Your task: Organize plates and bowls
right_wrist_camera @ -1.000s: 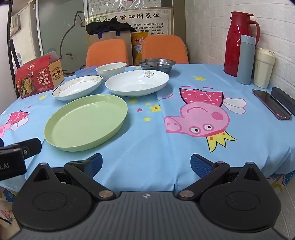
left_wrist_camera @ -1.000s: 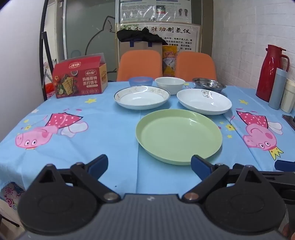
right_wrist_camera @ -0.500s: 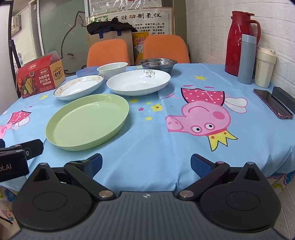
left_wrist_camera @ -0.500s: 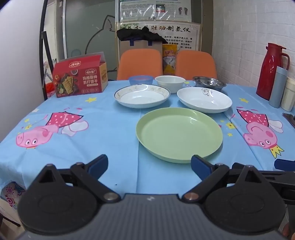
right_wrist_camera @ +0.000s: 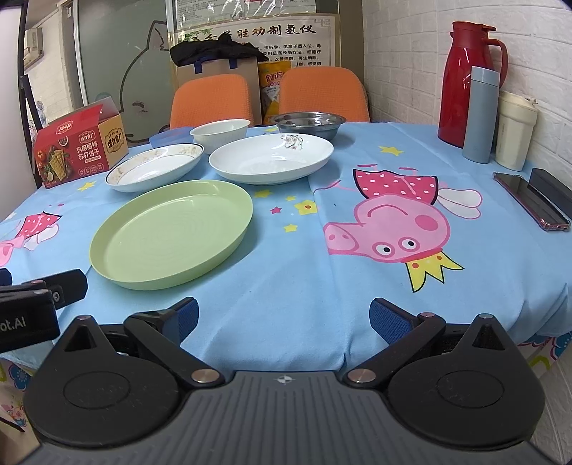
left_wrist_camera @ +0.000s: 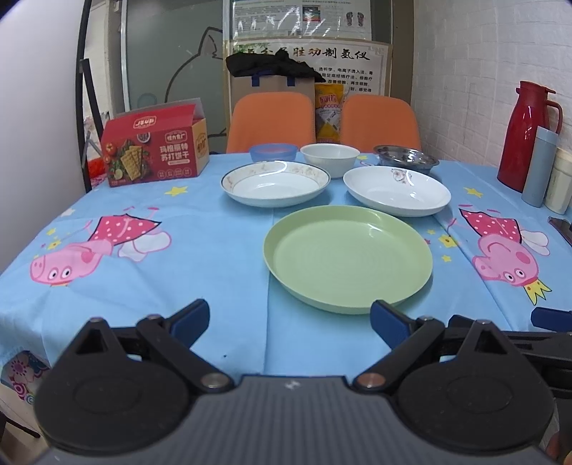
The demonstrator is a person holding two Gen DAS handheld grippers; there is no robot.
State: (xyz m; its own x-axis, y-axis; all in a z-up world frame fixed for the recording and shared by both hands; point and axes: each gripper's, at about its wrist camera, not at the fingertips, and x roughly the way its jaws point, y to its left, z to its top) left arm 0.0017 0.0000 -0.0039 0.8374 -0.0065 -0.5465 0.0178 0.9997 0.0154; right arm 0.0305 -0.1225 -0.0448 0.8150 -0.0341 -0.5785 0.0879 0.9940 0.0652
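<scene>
The red cardboard cracker box [left_wrist_camera: 155, 155] at the far left of the counter [left_wrist_camera: 221, 229] carries white and yellow Chinese print, too small here to read with confidence, and the framed poster [right_wrist_camera: 250, 32] on the wall behind shows a row of large Chinese characters. A scrap of white lettering ending in "ot.AI" shows on the body of the left gripper [left_wrist_camera: 289, 316] where it juts into the right wrist view. The counter wears a light blue cloth printed with pink cartoon pigs and yellow stars. The round pale green plastic plate [left_wrist_camera: 348, 259] lies nearest, just ahead of the left gripper's spread, empty jaws. Behind it sit a white shallow plate with a patterned gold-and-dark rim [left_wrist_camera: 275, 183] on the left and a white shallow plate with a small floral mark [left_wrist_camera: 397, 191] on the right, close beside each other but apart. Further back stand a blue translucent bowl [left_wrist_camera: 273, 152], a plain white bowl [left_wrist_camera: 329, 157] and a shiny steel bowl [left_wrist_camera: 405, 159], in a row before two orange chairs [left_wrist_camera: 271, 121]. The right gripper [right_wrist_camera: 282, 318] hangs over the near counter edge, jaws likewise spread on nothing. Along the brick wall on the right stand a tall red thermos jug [right_wrist_camera: 464, 82], a grey-blue cylindrical flask [right_wrist_camera: 481, 114] and a cream lidded cup [right_wrist_camera: 514, 130], with a dark phone in a clear case [right_wrist_camera: 531, 200] lying nearby.
</scene>
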